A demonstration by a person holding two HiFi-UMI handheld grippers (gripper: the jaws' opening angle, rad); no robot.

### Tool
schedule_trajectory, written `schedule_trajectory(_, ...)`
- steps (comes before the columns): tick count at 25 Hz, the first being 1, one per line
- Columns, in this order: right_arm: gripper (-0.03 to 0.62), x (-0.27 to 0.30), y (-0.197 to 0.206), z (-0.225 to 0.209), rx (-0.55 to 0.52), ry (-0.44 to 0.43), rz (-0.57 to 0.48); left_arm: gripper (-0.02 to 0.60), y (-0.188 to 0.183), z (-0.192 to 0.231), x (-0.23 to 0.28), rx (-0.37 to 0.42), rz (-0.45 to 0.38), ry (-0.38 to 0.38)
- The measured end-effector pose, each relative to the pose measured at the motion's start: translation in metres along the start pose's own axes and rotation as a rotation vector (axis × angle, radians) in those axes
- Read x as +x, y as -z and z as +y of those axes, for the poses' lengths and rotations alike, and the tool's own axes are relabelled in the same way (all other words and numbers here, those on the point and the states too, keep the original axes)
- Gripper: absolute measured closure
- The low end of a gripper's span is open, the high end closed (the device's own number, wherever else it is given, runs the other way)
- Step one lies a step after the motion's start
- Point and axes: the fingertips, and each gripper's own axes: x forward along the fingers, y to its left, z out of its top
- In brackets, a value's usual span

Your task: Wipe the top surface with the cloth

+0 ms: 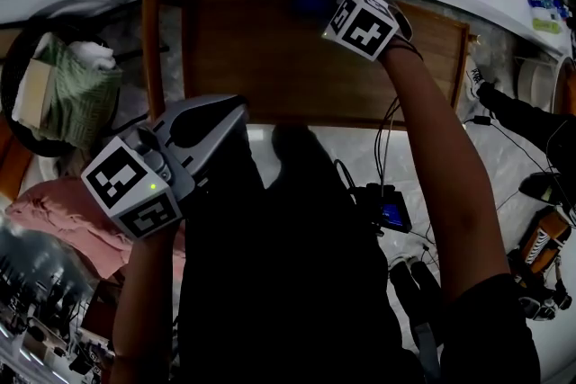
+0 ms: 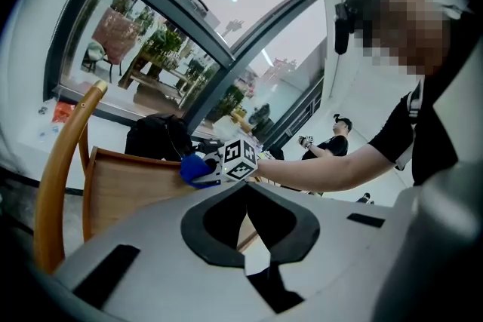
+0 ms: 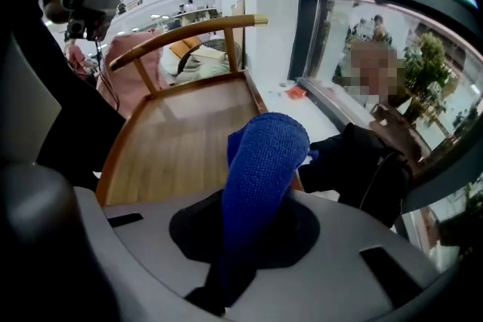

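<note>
The blue cloth (image 3: 264, 162) is pinched in the right gripper (image 3: 253, 219), its free end bulging up past the jaws. It hangs over the far edge of the wooden seat (image 3: 181, 139), near the corner away from the curved backrest (image 3: 181, 34); I can't tell whether it touches the wood. Beyond that edge a black bag (image 3: 362, 154) lies by the window. The left gripper (image 1: 234, 110) is held back off the seat's near edge, close to the person's body, jaws together with nothing between them.
</note>
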Motion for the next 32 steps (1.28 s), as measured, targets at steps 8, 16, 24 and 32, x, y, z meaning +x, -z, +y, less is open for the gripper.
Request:
schedule_trajectory(8, 0.539, -0.005, 0.021, 0.075, 0.023, -0.169, 0.024, 0.571, -0.006, -0.002, 0.005, 0.009, 0.004, 0.014)
schedule_trajectory(16, 0.539, -0.012, 0.039, 0.168, 0.020, -0.327, 0.047, 0.572, -0.012, -0.009, 0.009, 0.026, 0.022, 0.028)
schedule_trajectory(24, 0.539, -0.016, 0.050, 0.208, -0.012, -0.451, 0.092, 0.571, -0.021, -0.013, 0.013, 0.045, 0.020, 0.011)
schedule_trajectory(32, 0.539, -0.018, 0.046, 0.217, -0.048, -0.515, 0.081, 0.572, -0.016, -0.021, 0.019, 0.039, -0.019, -0.031)
